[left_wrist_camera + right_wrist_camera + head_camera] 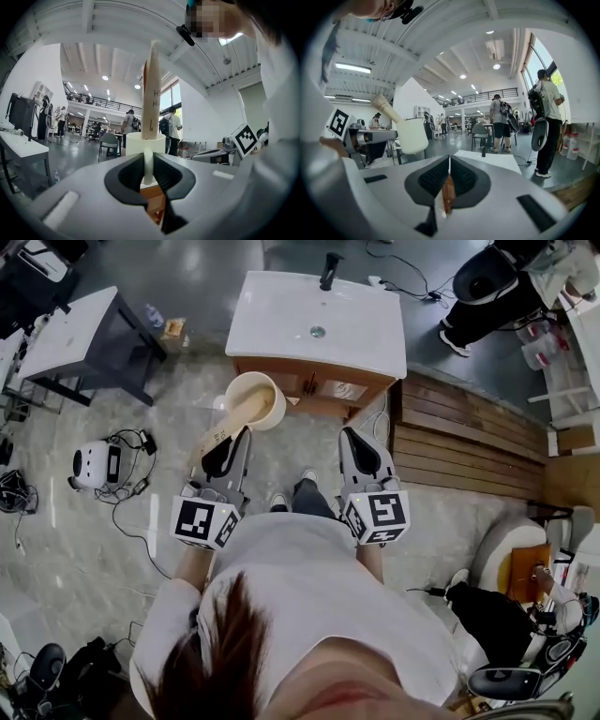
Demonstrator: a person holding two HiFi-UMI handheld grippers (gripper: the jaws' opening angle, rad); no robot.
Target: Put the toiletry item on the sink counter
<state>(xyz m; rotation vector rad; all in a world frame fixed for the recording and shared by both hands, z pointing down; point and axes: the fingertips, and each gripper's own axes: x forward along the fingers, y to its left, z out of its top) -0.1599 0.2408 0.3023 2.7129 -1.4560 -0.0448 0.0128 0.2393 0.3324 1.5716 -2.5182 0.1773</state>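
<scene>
A cream cup [255,401] with a beige toiletry tube [223,430] leaning in it hangs in the air just in front of the sink cabinet. My left gripper [230,450] is shut on the cup's handle. In the left gripper view the white handle [148,165] is pinched between the jaws, with the tube [152,93] rising above the cup [145,143]. The white sink counter [281,320] with its drain and black faucet [330,270] lies ahead. My right gripper [363,452] is shut with nothing in it. It faces the counter [499,161], with the cup [412,135] at its left.
A small white table [70,334] stands to the left. A white device [94,465] with cables lies on the floor at the left. A wooden platform [469,442] sits to the right of the cabinet. Several people stand further off in the room.
</scene>
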